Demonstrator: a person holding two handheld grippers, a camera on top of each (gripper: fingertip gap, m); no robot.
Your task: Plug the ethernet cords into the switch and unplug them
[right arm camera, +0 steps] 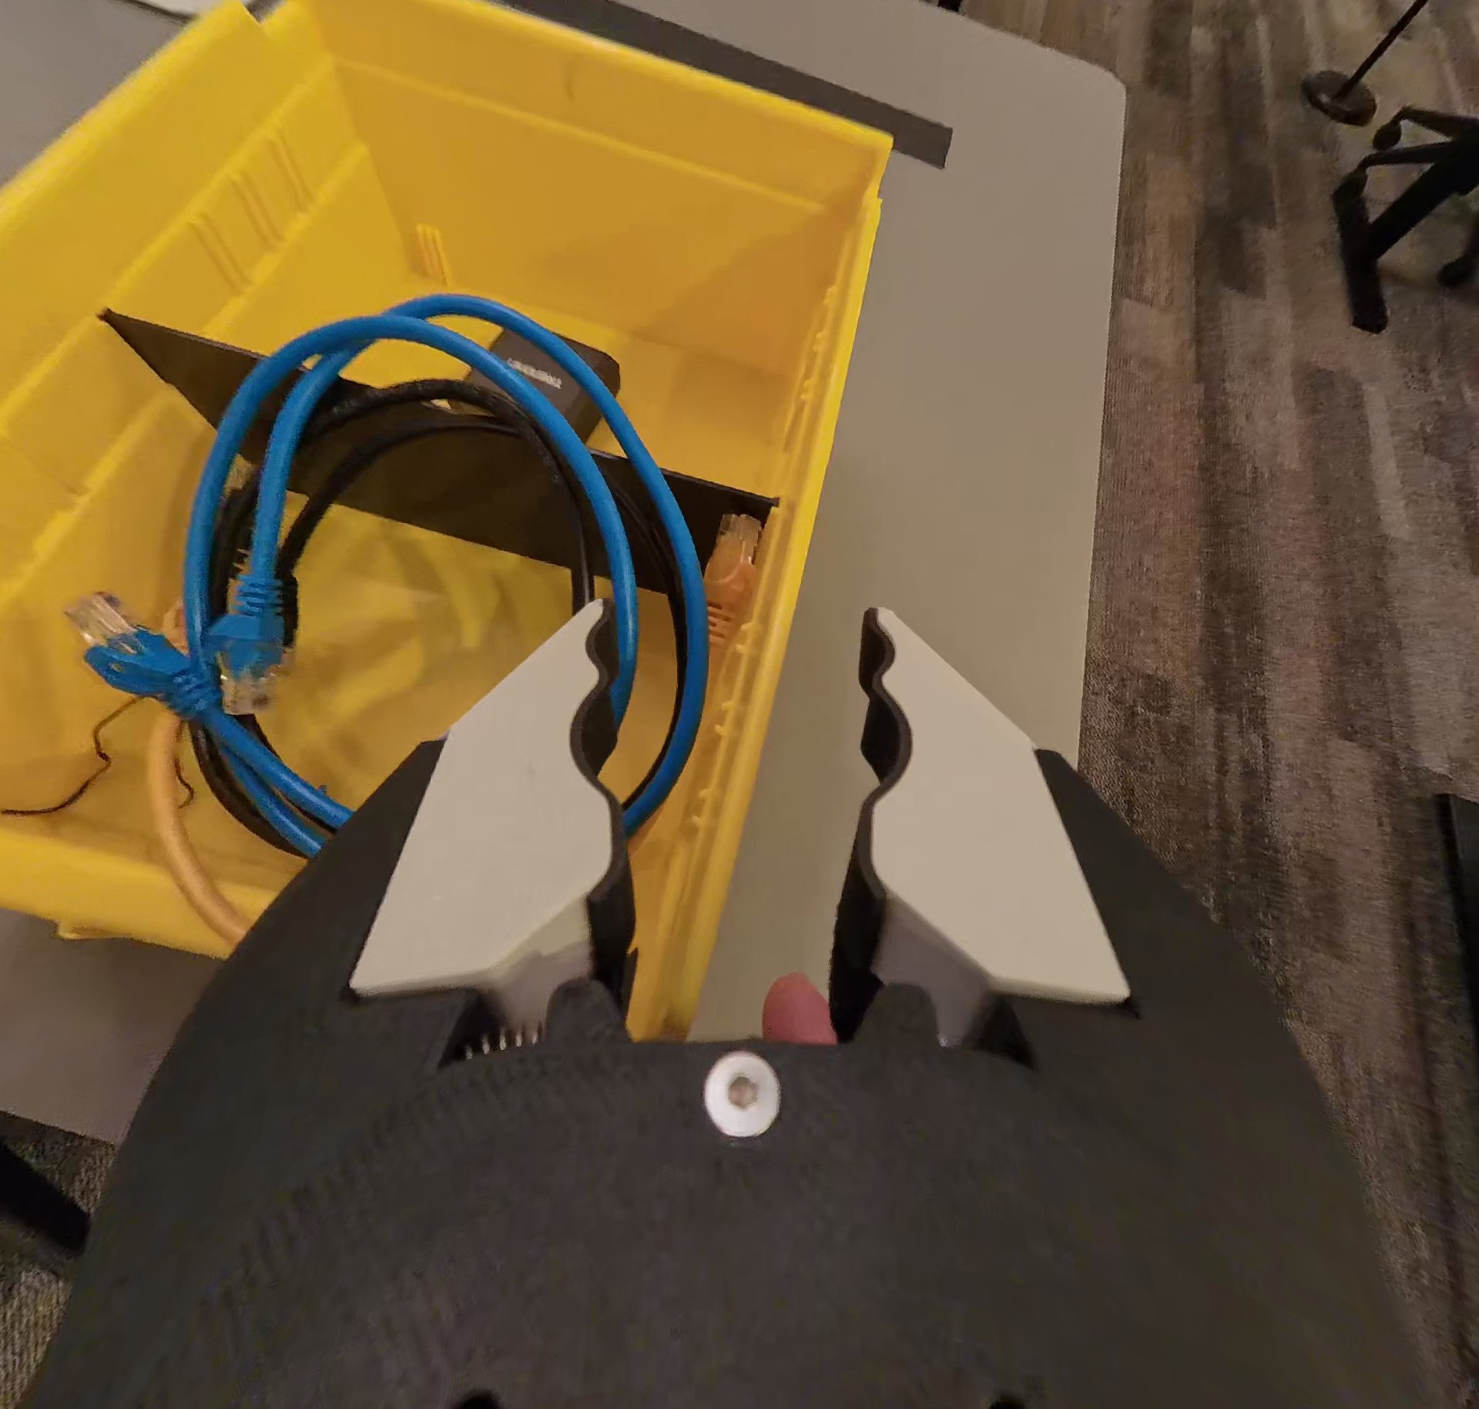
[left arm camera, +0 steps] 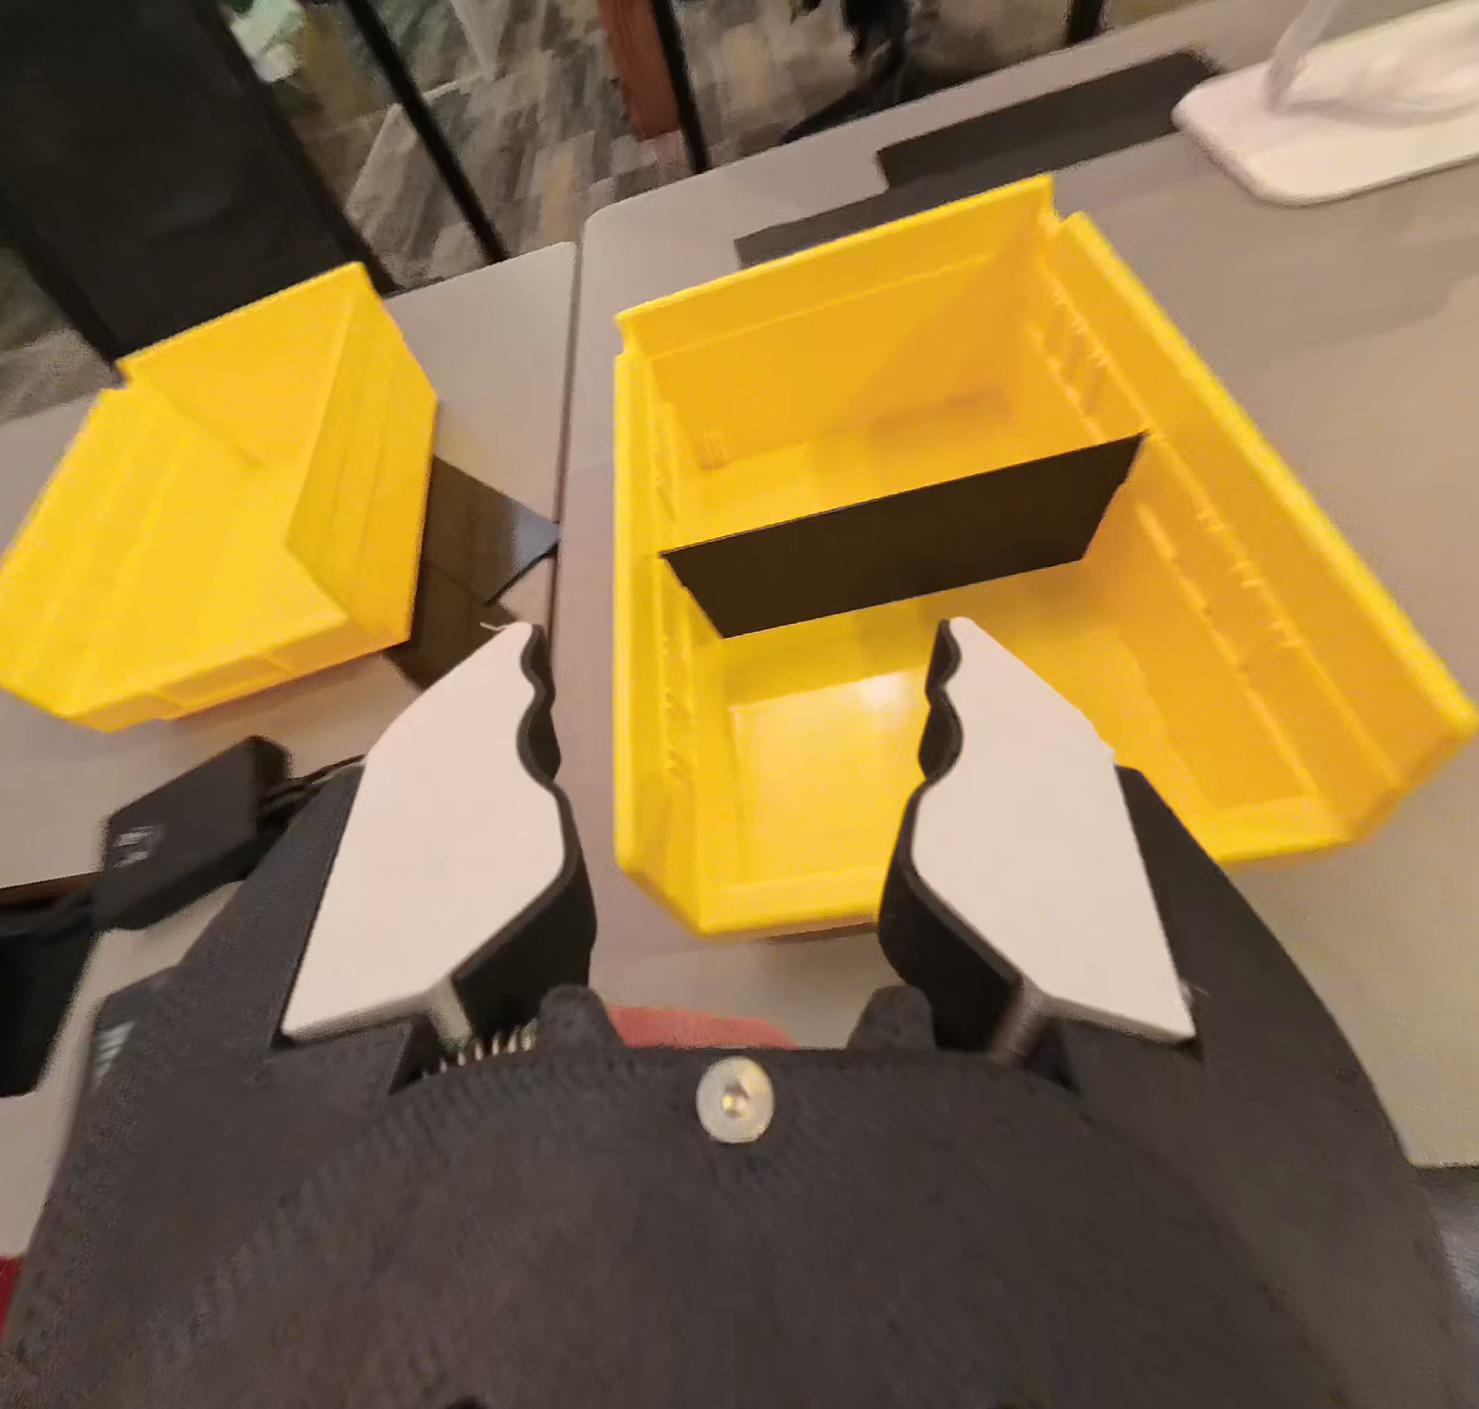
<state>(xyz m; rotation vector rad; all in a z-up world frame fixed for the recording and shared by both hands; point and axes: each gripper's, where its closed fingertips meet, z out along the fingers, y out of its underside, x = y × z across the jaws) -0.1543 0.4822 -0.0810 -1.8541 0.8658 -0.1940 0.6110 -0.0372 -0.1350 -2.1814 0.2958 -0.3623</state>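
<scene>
Tongs are both gaping wide and gripping nothing; the right tongs (right arm camera: 736, 618) are hovering over the yellow bin's (right arm camera: 832, 378) wall, the left tongs (left arm camera: 740, 630) over an empty bin (left arm camera: 632, 570); blue cords (right arm camera: 448, 314) are coiling at ten o'clock, the black switch (right arm camera: 560, 386) lying behind the divider (right arm camera: 704, 502) at eleven; I'd pinch a ribbed plug boot, not slack cable.

Glossy yellow plastic bin (right arm camera: 560, 170), matt black divider (right arm camera: 704, 502), smooth blue rubbery cord (right arm camera: 664, 570), rough-textured black tongs (right arm camera: 735, 618) body
</scene>
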